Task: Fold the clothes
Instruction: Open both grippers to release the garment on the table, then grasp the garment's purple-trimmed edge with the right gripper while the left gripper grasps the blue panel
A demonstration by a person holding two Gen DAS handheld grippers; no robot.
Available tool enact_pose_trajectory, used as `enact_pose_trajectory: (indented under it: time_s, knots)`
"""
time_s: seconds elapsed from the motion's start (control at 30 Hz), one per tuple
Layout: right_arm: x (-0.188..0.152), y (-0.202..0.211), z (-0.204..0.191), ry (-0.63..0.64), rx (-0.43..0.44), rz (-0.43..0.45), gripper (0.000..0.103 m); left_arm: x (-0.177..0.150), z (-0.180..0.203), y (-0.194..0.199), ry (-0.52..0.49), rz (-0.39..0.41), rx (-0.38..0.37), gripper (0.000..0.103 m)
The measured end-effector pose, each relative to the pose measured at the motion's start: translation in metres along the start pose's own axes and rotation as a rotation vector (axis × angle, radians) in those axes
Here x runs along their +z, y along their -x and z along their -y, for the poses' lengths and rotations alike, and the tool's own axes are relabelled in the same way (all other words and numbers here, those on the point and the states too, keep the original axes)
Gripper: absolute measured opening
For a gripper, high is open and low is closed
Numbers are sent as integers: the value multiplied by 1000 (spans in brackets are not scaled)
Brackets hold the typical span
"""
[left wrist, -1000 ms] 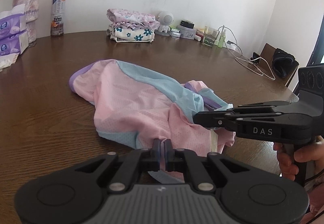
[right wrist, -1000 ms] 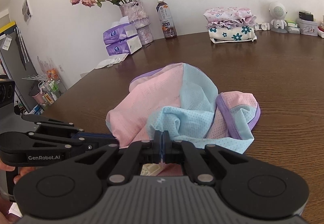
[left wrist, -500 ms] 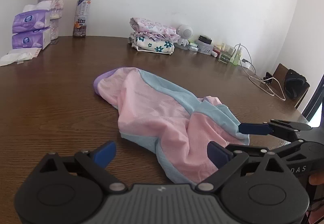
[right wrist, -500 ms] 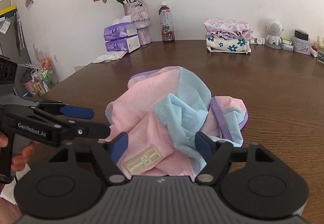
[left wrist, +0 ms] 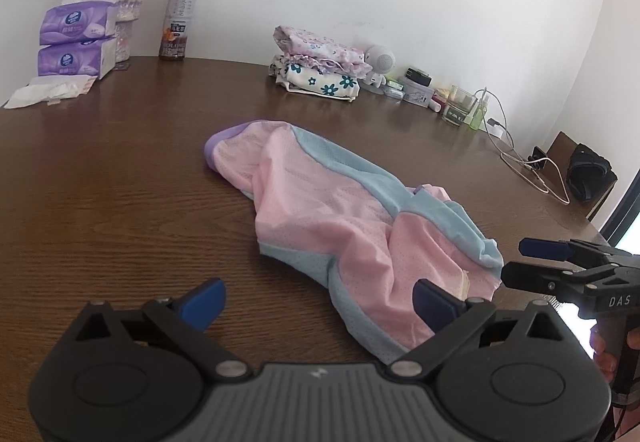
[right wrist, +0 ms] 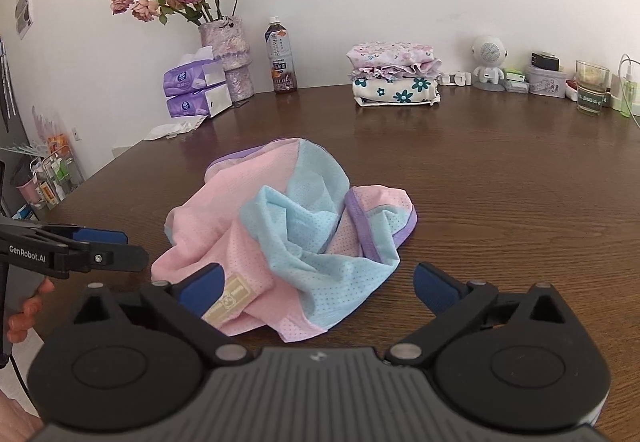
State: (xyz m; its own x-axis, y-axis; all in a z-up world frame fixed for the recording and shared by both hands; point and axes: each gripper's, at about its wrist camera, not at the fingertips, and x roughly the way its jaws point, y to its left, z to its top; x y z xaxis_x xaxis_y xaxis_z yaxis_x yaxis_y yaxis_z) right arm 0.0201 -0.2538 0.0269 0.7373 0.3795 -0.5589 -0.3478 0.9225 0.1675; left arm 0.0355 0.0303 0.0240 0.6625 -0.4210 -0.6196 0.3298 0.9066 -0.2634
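- Lying rumpled on the brown table (left wrist: 100, 202), our pink-and-blue garment (left wrist: 352, 226) runs lengthwise from its purple-edged far end toward the near edge.
- Our left gripper (left wrist: 318, 300) is opening, jaws wide, the cloth's near hem between them, unpressed.
- Our right gripper (right wrist: 316, 286) is opening too, jaws wide, nothing gripped, the tan label just beside its left pad.

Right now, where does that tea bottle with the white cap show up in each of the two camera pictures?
Left wrist view: the tea bottle stands upper left, against the wall.
Right wrist view: the tea bottle stands upper middle, right of the vase.
Shared landmark: the stack of folded clothes at the table's far side.
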Motion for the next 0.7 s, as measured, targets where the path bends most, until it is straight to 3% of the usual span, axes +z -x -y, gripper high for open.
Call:
enact_pose_trajectory:
  time_s: [0.37,0.57,0.7]
  knots:
    - [14,-14,-1,20,15,-37,103,26,9,-2,-51,-25,48,100]
    - [34,-15,11,12,35,-52,103,55,26,-10,-173,-46,61,100]
    - [53,-18,25,15,30,-71,102,73,37,-25,-238,-87,23,100]
